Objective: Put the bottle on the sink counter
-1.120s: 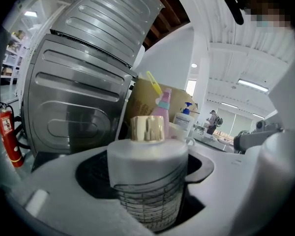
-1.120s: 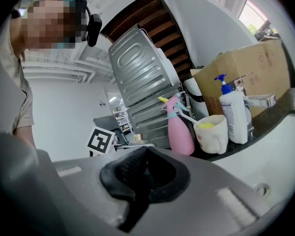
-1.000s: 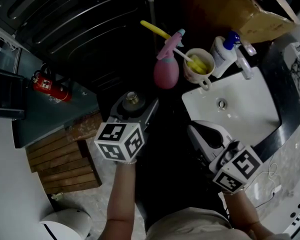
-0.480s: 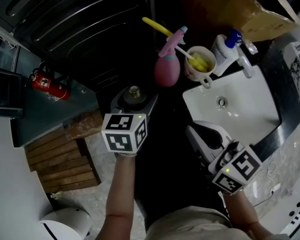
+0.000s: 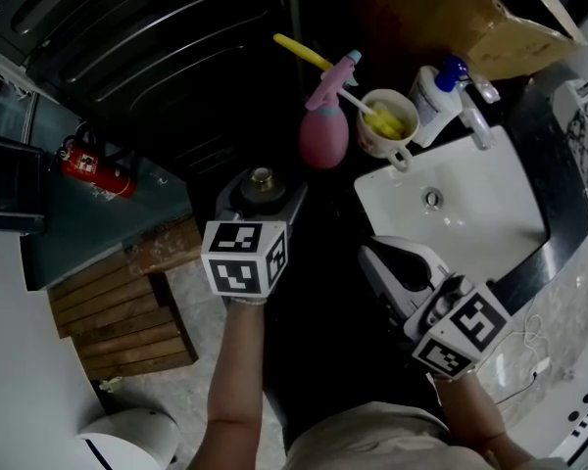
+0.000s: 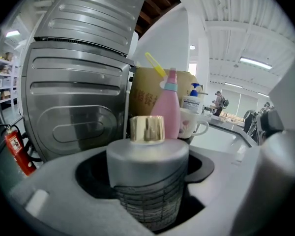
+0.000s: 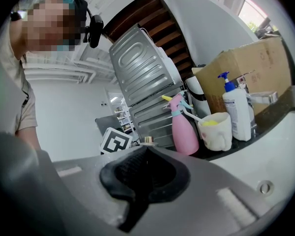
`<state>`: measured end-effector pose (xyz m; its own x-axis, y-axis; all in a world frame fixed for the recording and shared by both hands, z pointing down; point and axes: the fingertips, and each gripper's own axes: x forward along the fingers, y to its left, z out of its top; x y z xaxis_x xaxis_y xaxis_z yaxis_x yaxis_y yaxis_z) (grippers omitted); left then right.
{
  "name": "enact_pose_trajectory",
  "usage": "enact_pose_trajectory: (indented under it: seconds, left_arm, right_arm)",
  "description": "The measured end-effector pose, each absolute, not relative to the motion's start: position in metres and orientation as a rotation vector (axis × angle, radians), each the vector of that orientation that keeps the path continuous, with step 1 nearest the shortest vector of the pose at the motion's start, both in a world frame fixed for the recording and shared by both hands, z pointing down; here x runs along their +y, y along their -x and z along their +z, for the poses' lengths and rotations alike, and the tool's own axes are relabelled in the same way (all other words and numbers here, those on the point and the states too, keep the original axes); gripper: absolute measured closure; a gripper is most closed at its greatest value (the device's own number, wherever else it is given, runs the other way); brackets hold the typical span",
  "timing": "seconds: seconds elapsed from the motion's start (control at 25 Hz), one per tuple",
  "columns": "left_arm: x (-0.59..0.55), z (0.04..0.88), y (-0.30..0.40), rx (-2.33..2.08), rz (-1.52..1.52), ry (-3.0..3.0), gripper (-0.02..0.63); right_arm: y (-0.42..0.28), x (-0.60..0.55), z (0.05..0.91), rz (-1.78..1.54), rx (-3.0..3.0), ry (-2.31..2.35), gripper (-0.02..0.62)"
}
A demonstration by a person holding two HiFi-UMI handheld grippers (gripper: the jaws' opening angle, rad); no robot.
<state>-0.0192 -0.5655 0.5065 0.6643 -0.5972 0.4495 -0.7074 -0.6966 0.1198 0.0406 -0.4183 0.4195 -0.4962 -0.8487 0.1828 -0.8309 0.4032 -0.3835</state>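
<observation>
Frosted bottle (image 6: 147,176) upright, clamped in left gripper (image 5: 262,196); right gripper (image 5: 374,258) closed on nothing.
Sink counter (image 5: 525,257) lies forward-right, past pink spray bottle (image 5: 324,135).

Heads up, you've got basically nothing readable here. The cardboard box (image 6: 143,100) right behind the pink spray bottle (image 6: 170,114) has reddish printed characters, but they're too soft to make out. The pump bottle (image 6: 191,103) just right of the pink one has a label, print way too tiny. The bottle (image 6: 147,173) in front of it shows a fine printed grid, no legible letters. The fire extinguisher (image 5: 96,169), well off to its left, has a white label you can't read. The cube (image 5: 243,267) nearest it carries only black-and-white square markers.
</observation>
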Motion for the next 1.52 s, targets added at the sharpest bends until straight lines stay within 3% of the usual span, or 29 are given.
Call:
enact_pose_trajectory:
  seconds: [0.6, 1.52]
  left_arm:
    - [-0.559, 0.511, 0.017, -1.029, 0.642, -2.681, 0.255]
    - [-0.512, 0.447, 0.067, -1.126, 0.283, -2.67, 0.254]
  right_arm:
    - [-0.032, -0.41, 0.424, -0.696, 2.64, 1.523, 0.592]
    - [-0.026, -0.378, 0.388, -0.569, 2.652, 1.534, 0.592]
